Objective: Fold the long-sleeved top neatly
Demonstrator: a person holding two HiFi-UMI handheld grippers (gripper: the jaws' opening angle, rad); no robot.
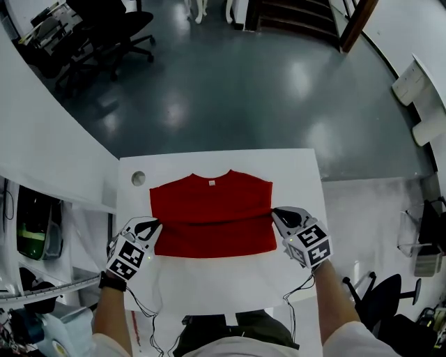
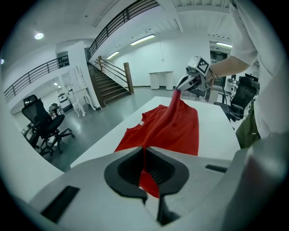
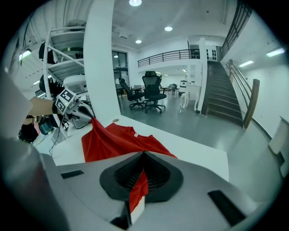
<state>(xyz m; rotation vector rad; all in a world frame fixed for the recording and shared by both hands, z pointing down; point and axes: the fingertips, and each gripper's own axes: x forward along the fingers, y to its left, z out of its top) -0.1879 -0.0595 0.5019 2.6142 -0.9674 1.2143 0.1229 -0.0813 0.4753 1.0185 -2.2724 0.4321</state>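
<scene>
We hold the left gripper (image 1: pixel 155 224) at the left side edge of the red top (image 1: pixel 209 202) and the right gripper (image 1: pixel 274 211) at its right side edge, both roughly level with each other across the garment. The top lies on the white table (image 1: pixel 300 174), in the far half of it, with its neckline and a small white label (image 1: pixel 212 183) turned to the far edge and its lower part reaching toward the middle of the table. It lies as a broad rectangle, about centred between the table's left and right edges.

In the left gripper view the jaws are closed onto a pinch of red cloth, which hangs out between the dark pads. In the right gripper view we see the same: the jaws are clamped on a fold of the red fabric. Each of those views also shows the other gripper across the table, with the cloth rising from the table in a peak to its tips, so both gripped edges are lifted while the middle of the top rests flat. In the head view a crease runs across the top between the two grippers.

A round grey disc (image 1: pixel 139 178) sits in the table near the far left corner, just beside the top's left shoulder. Thin black cables (image 1: pixel 296 293) trail from the grippers toward the near edge. Beyond the far edge lies a glossy grey floor (image 1: pixel 230 90), with black office chairs (image 1: pixel 118 28) at the far left and a staircase (image 1: pixel 293 17) at the far right
</scene>
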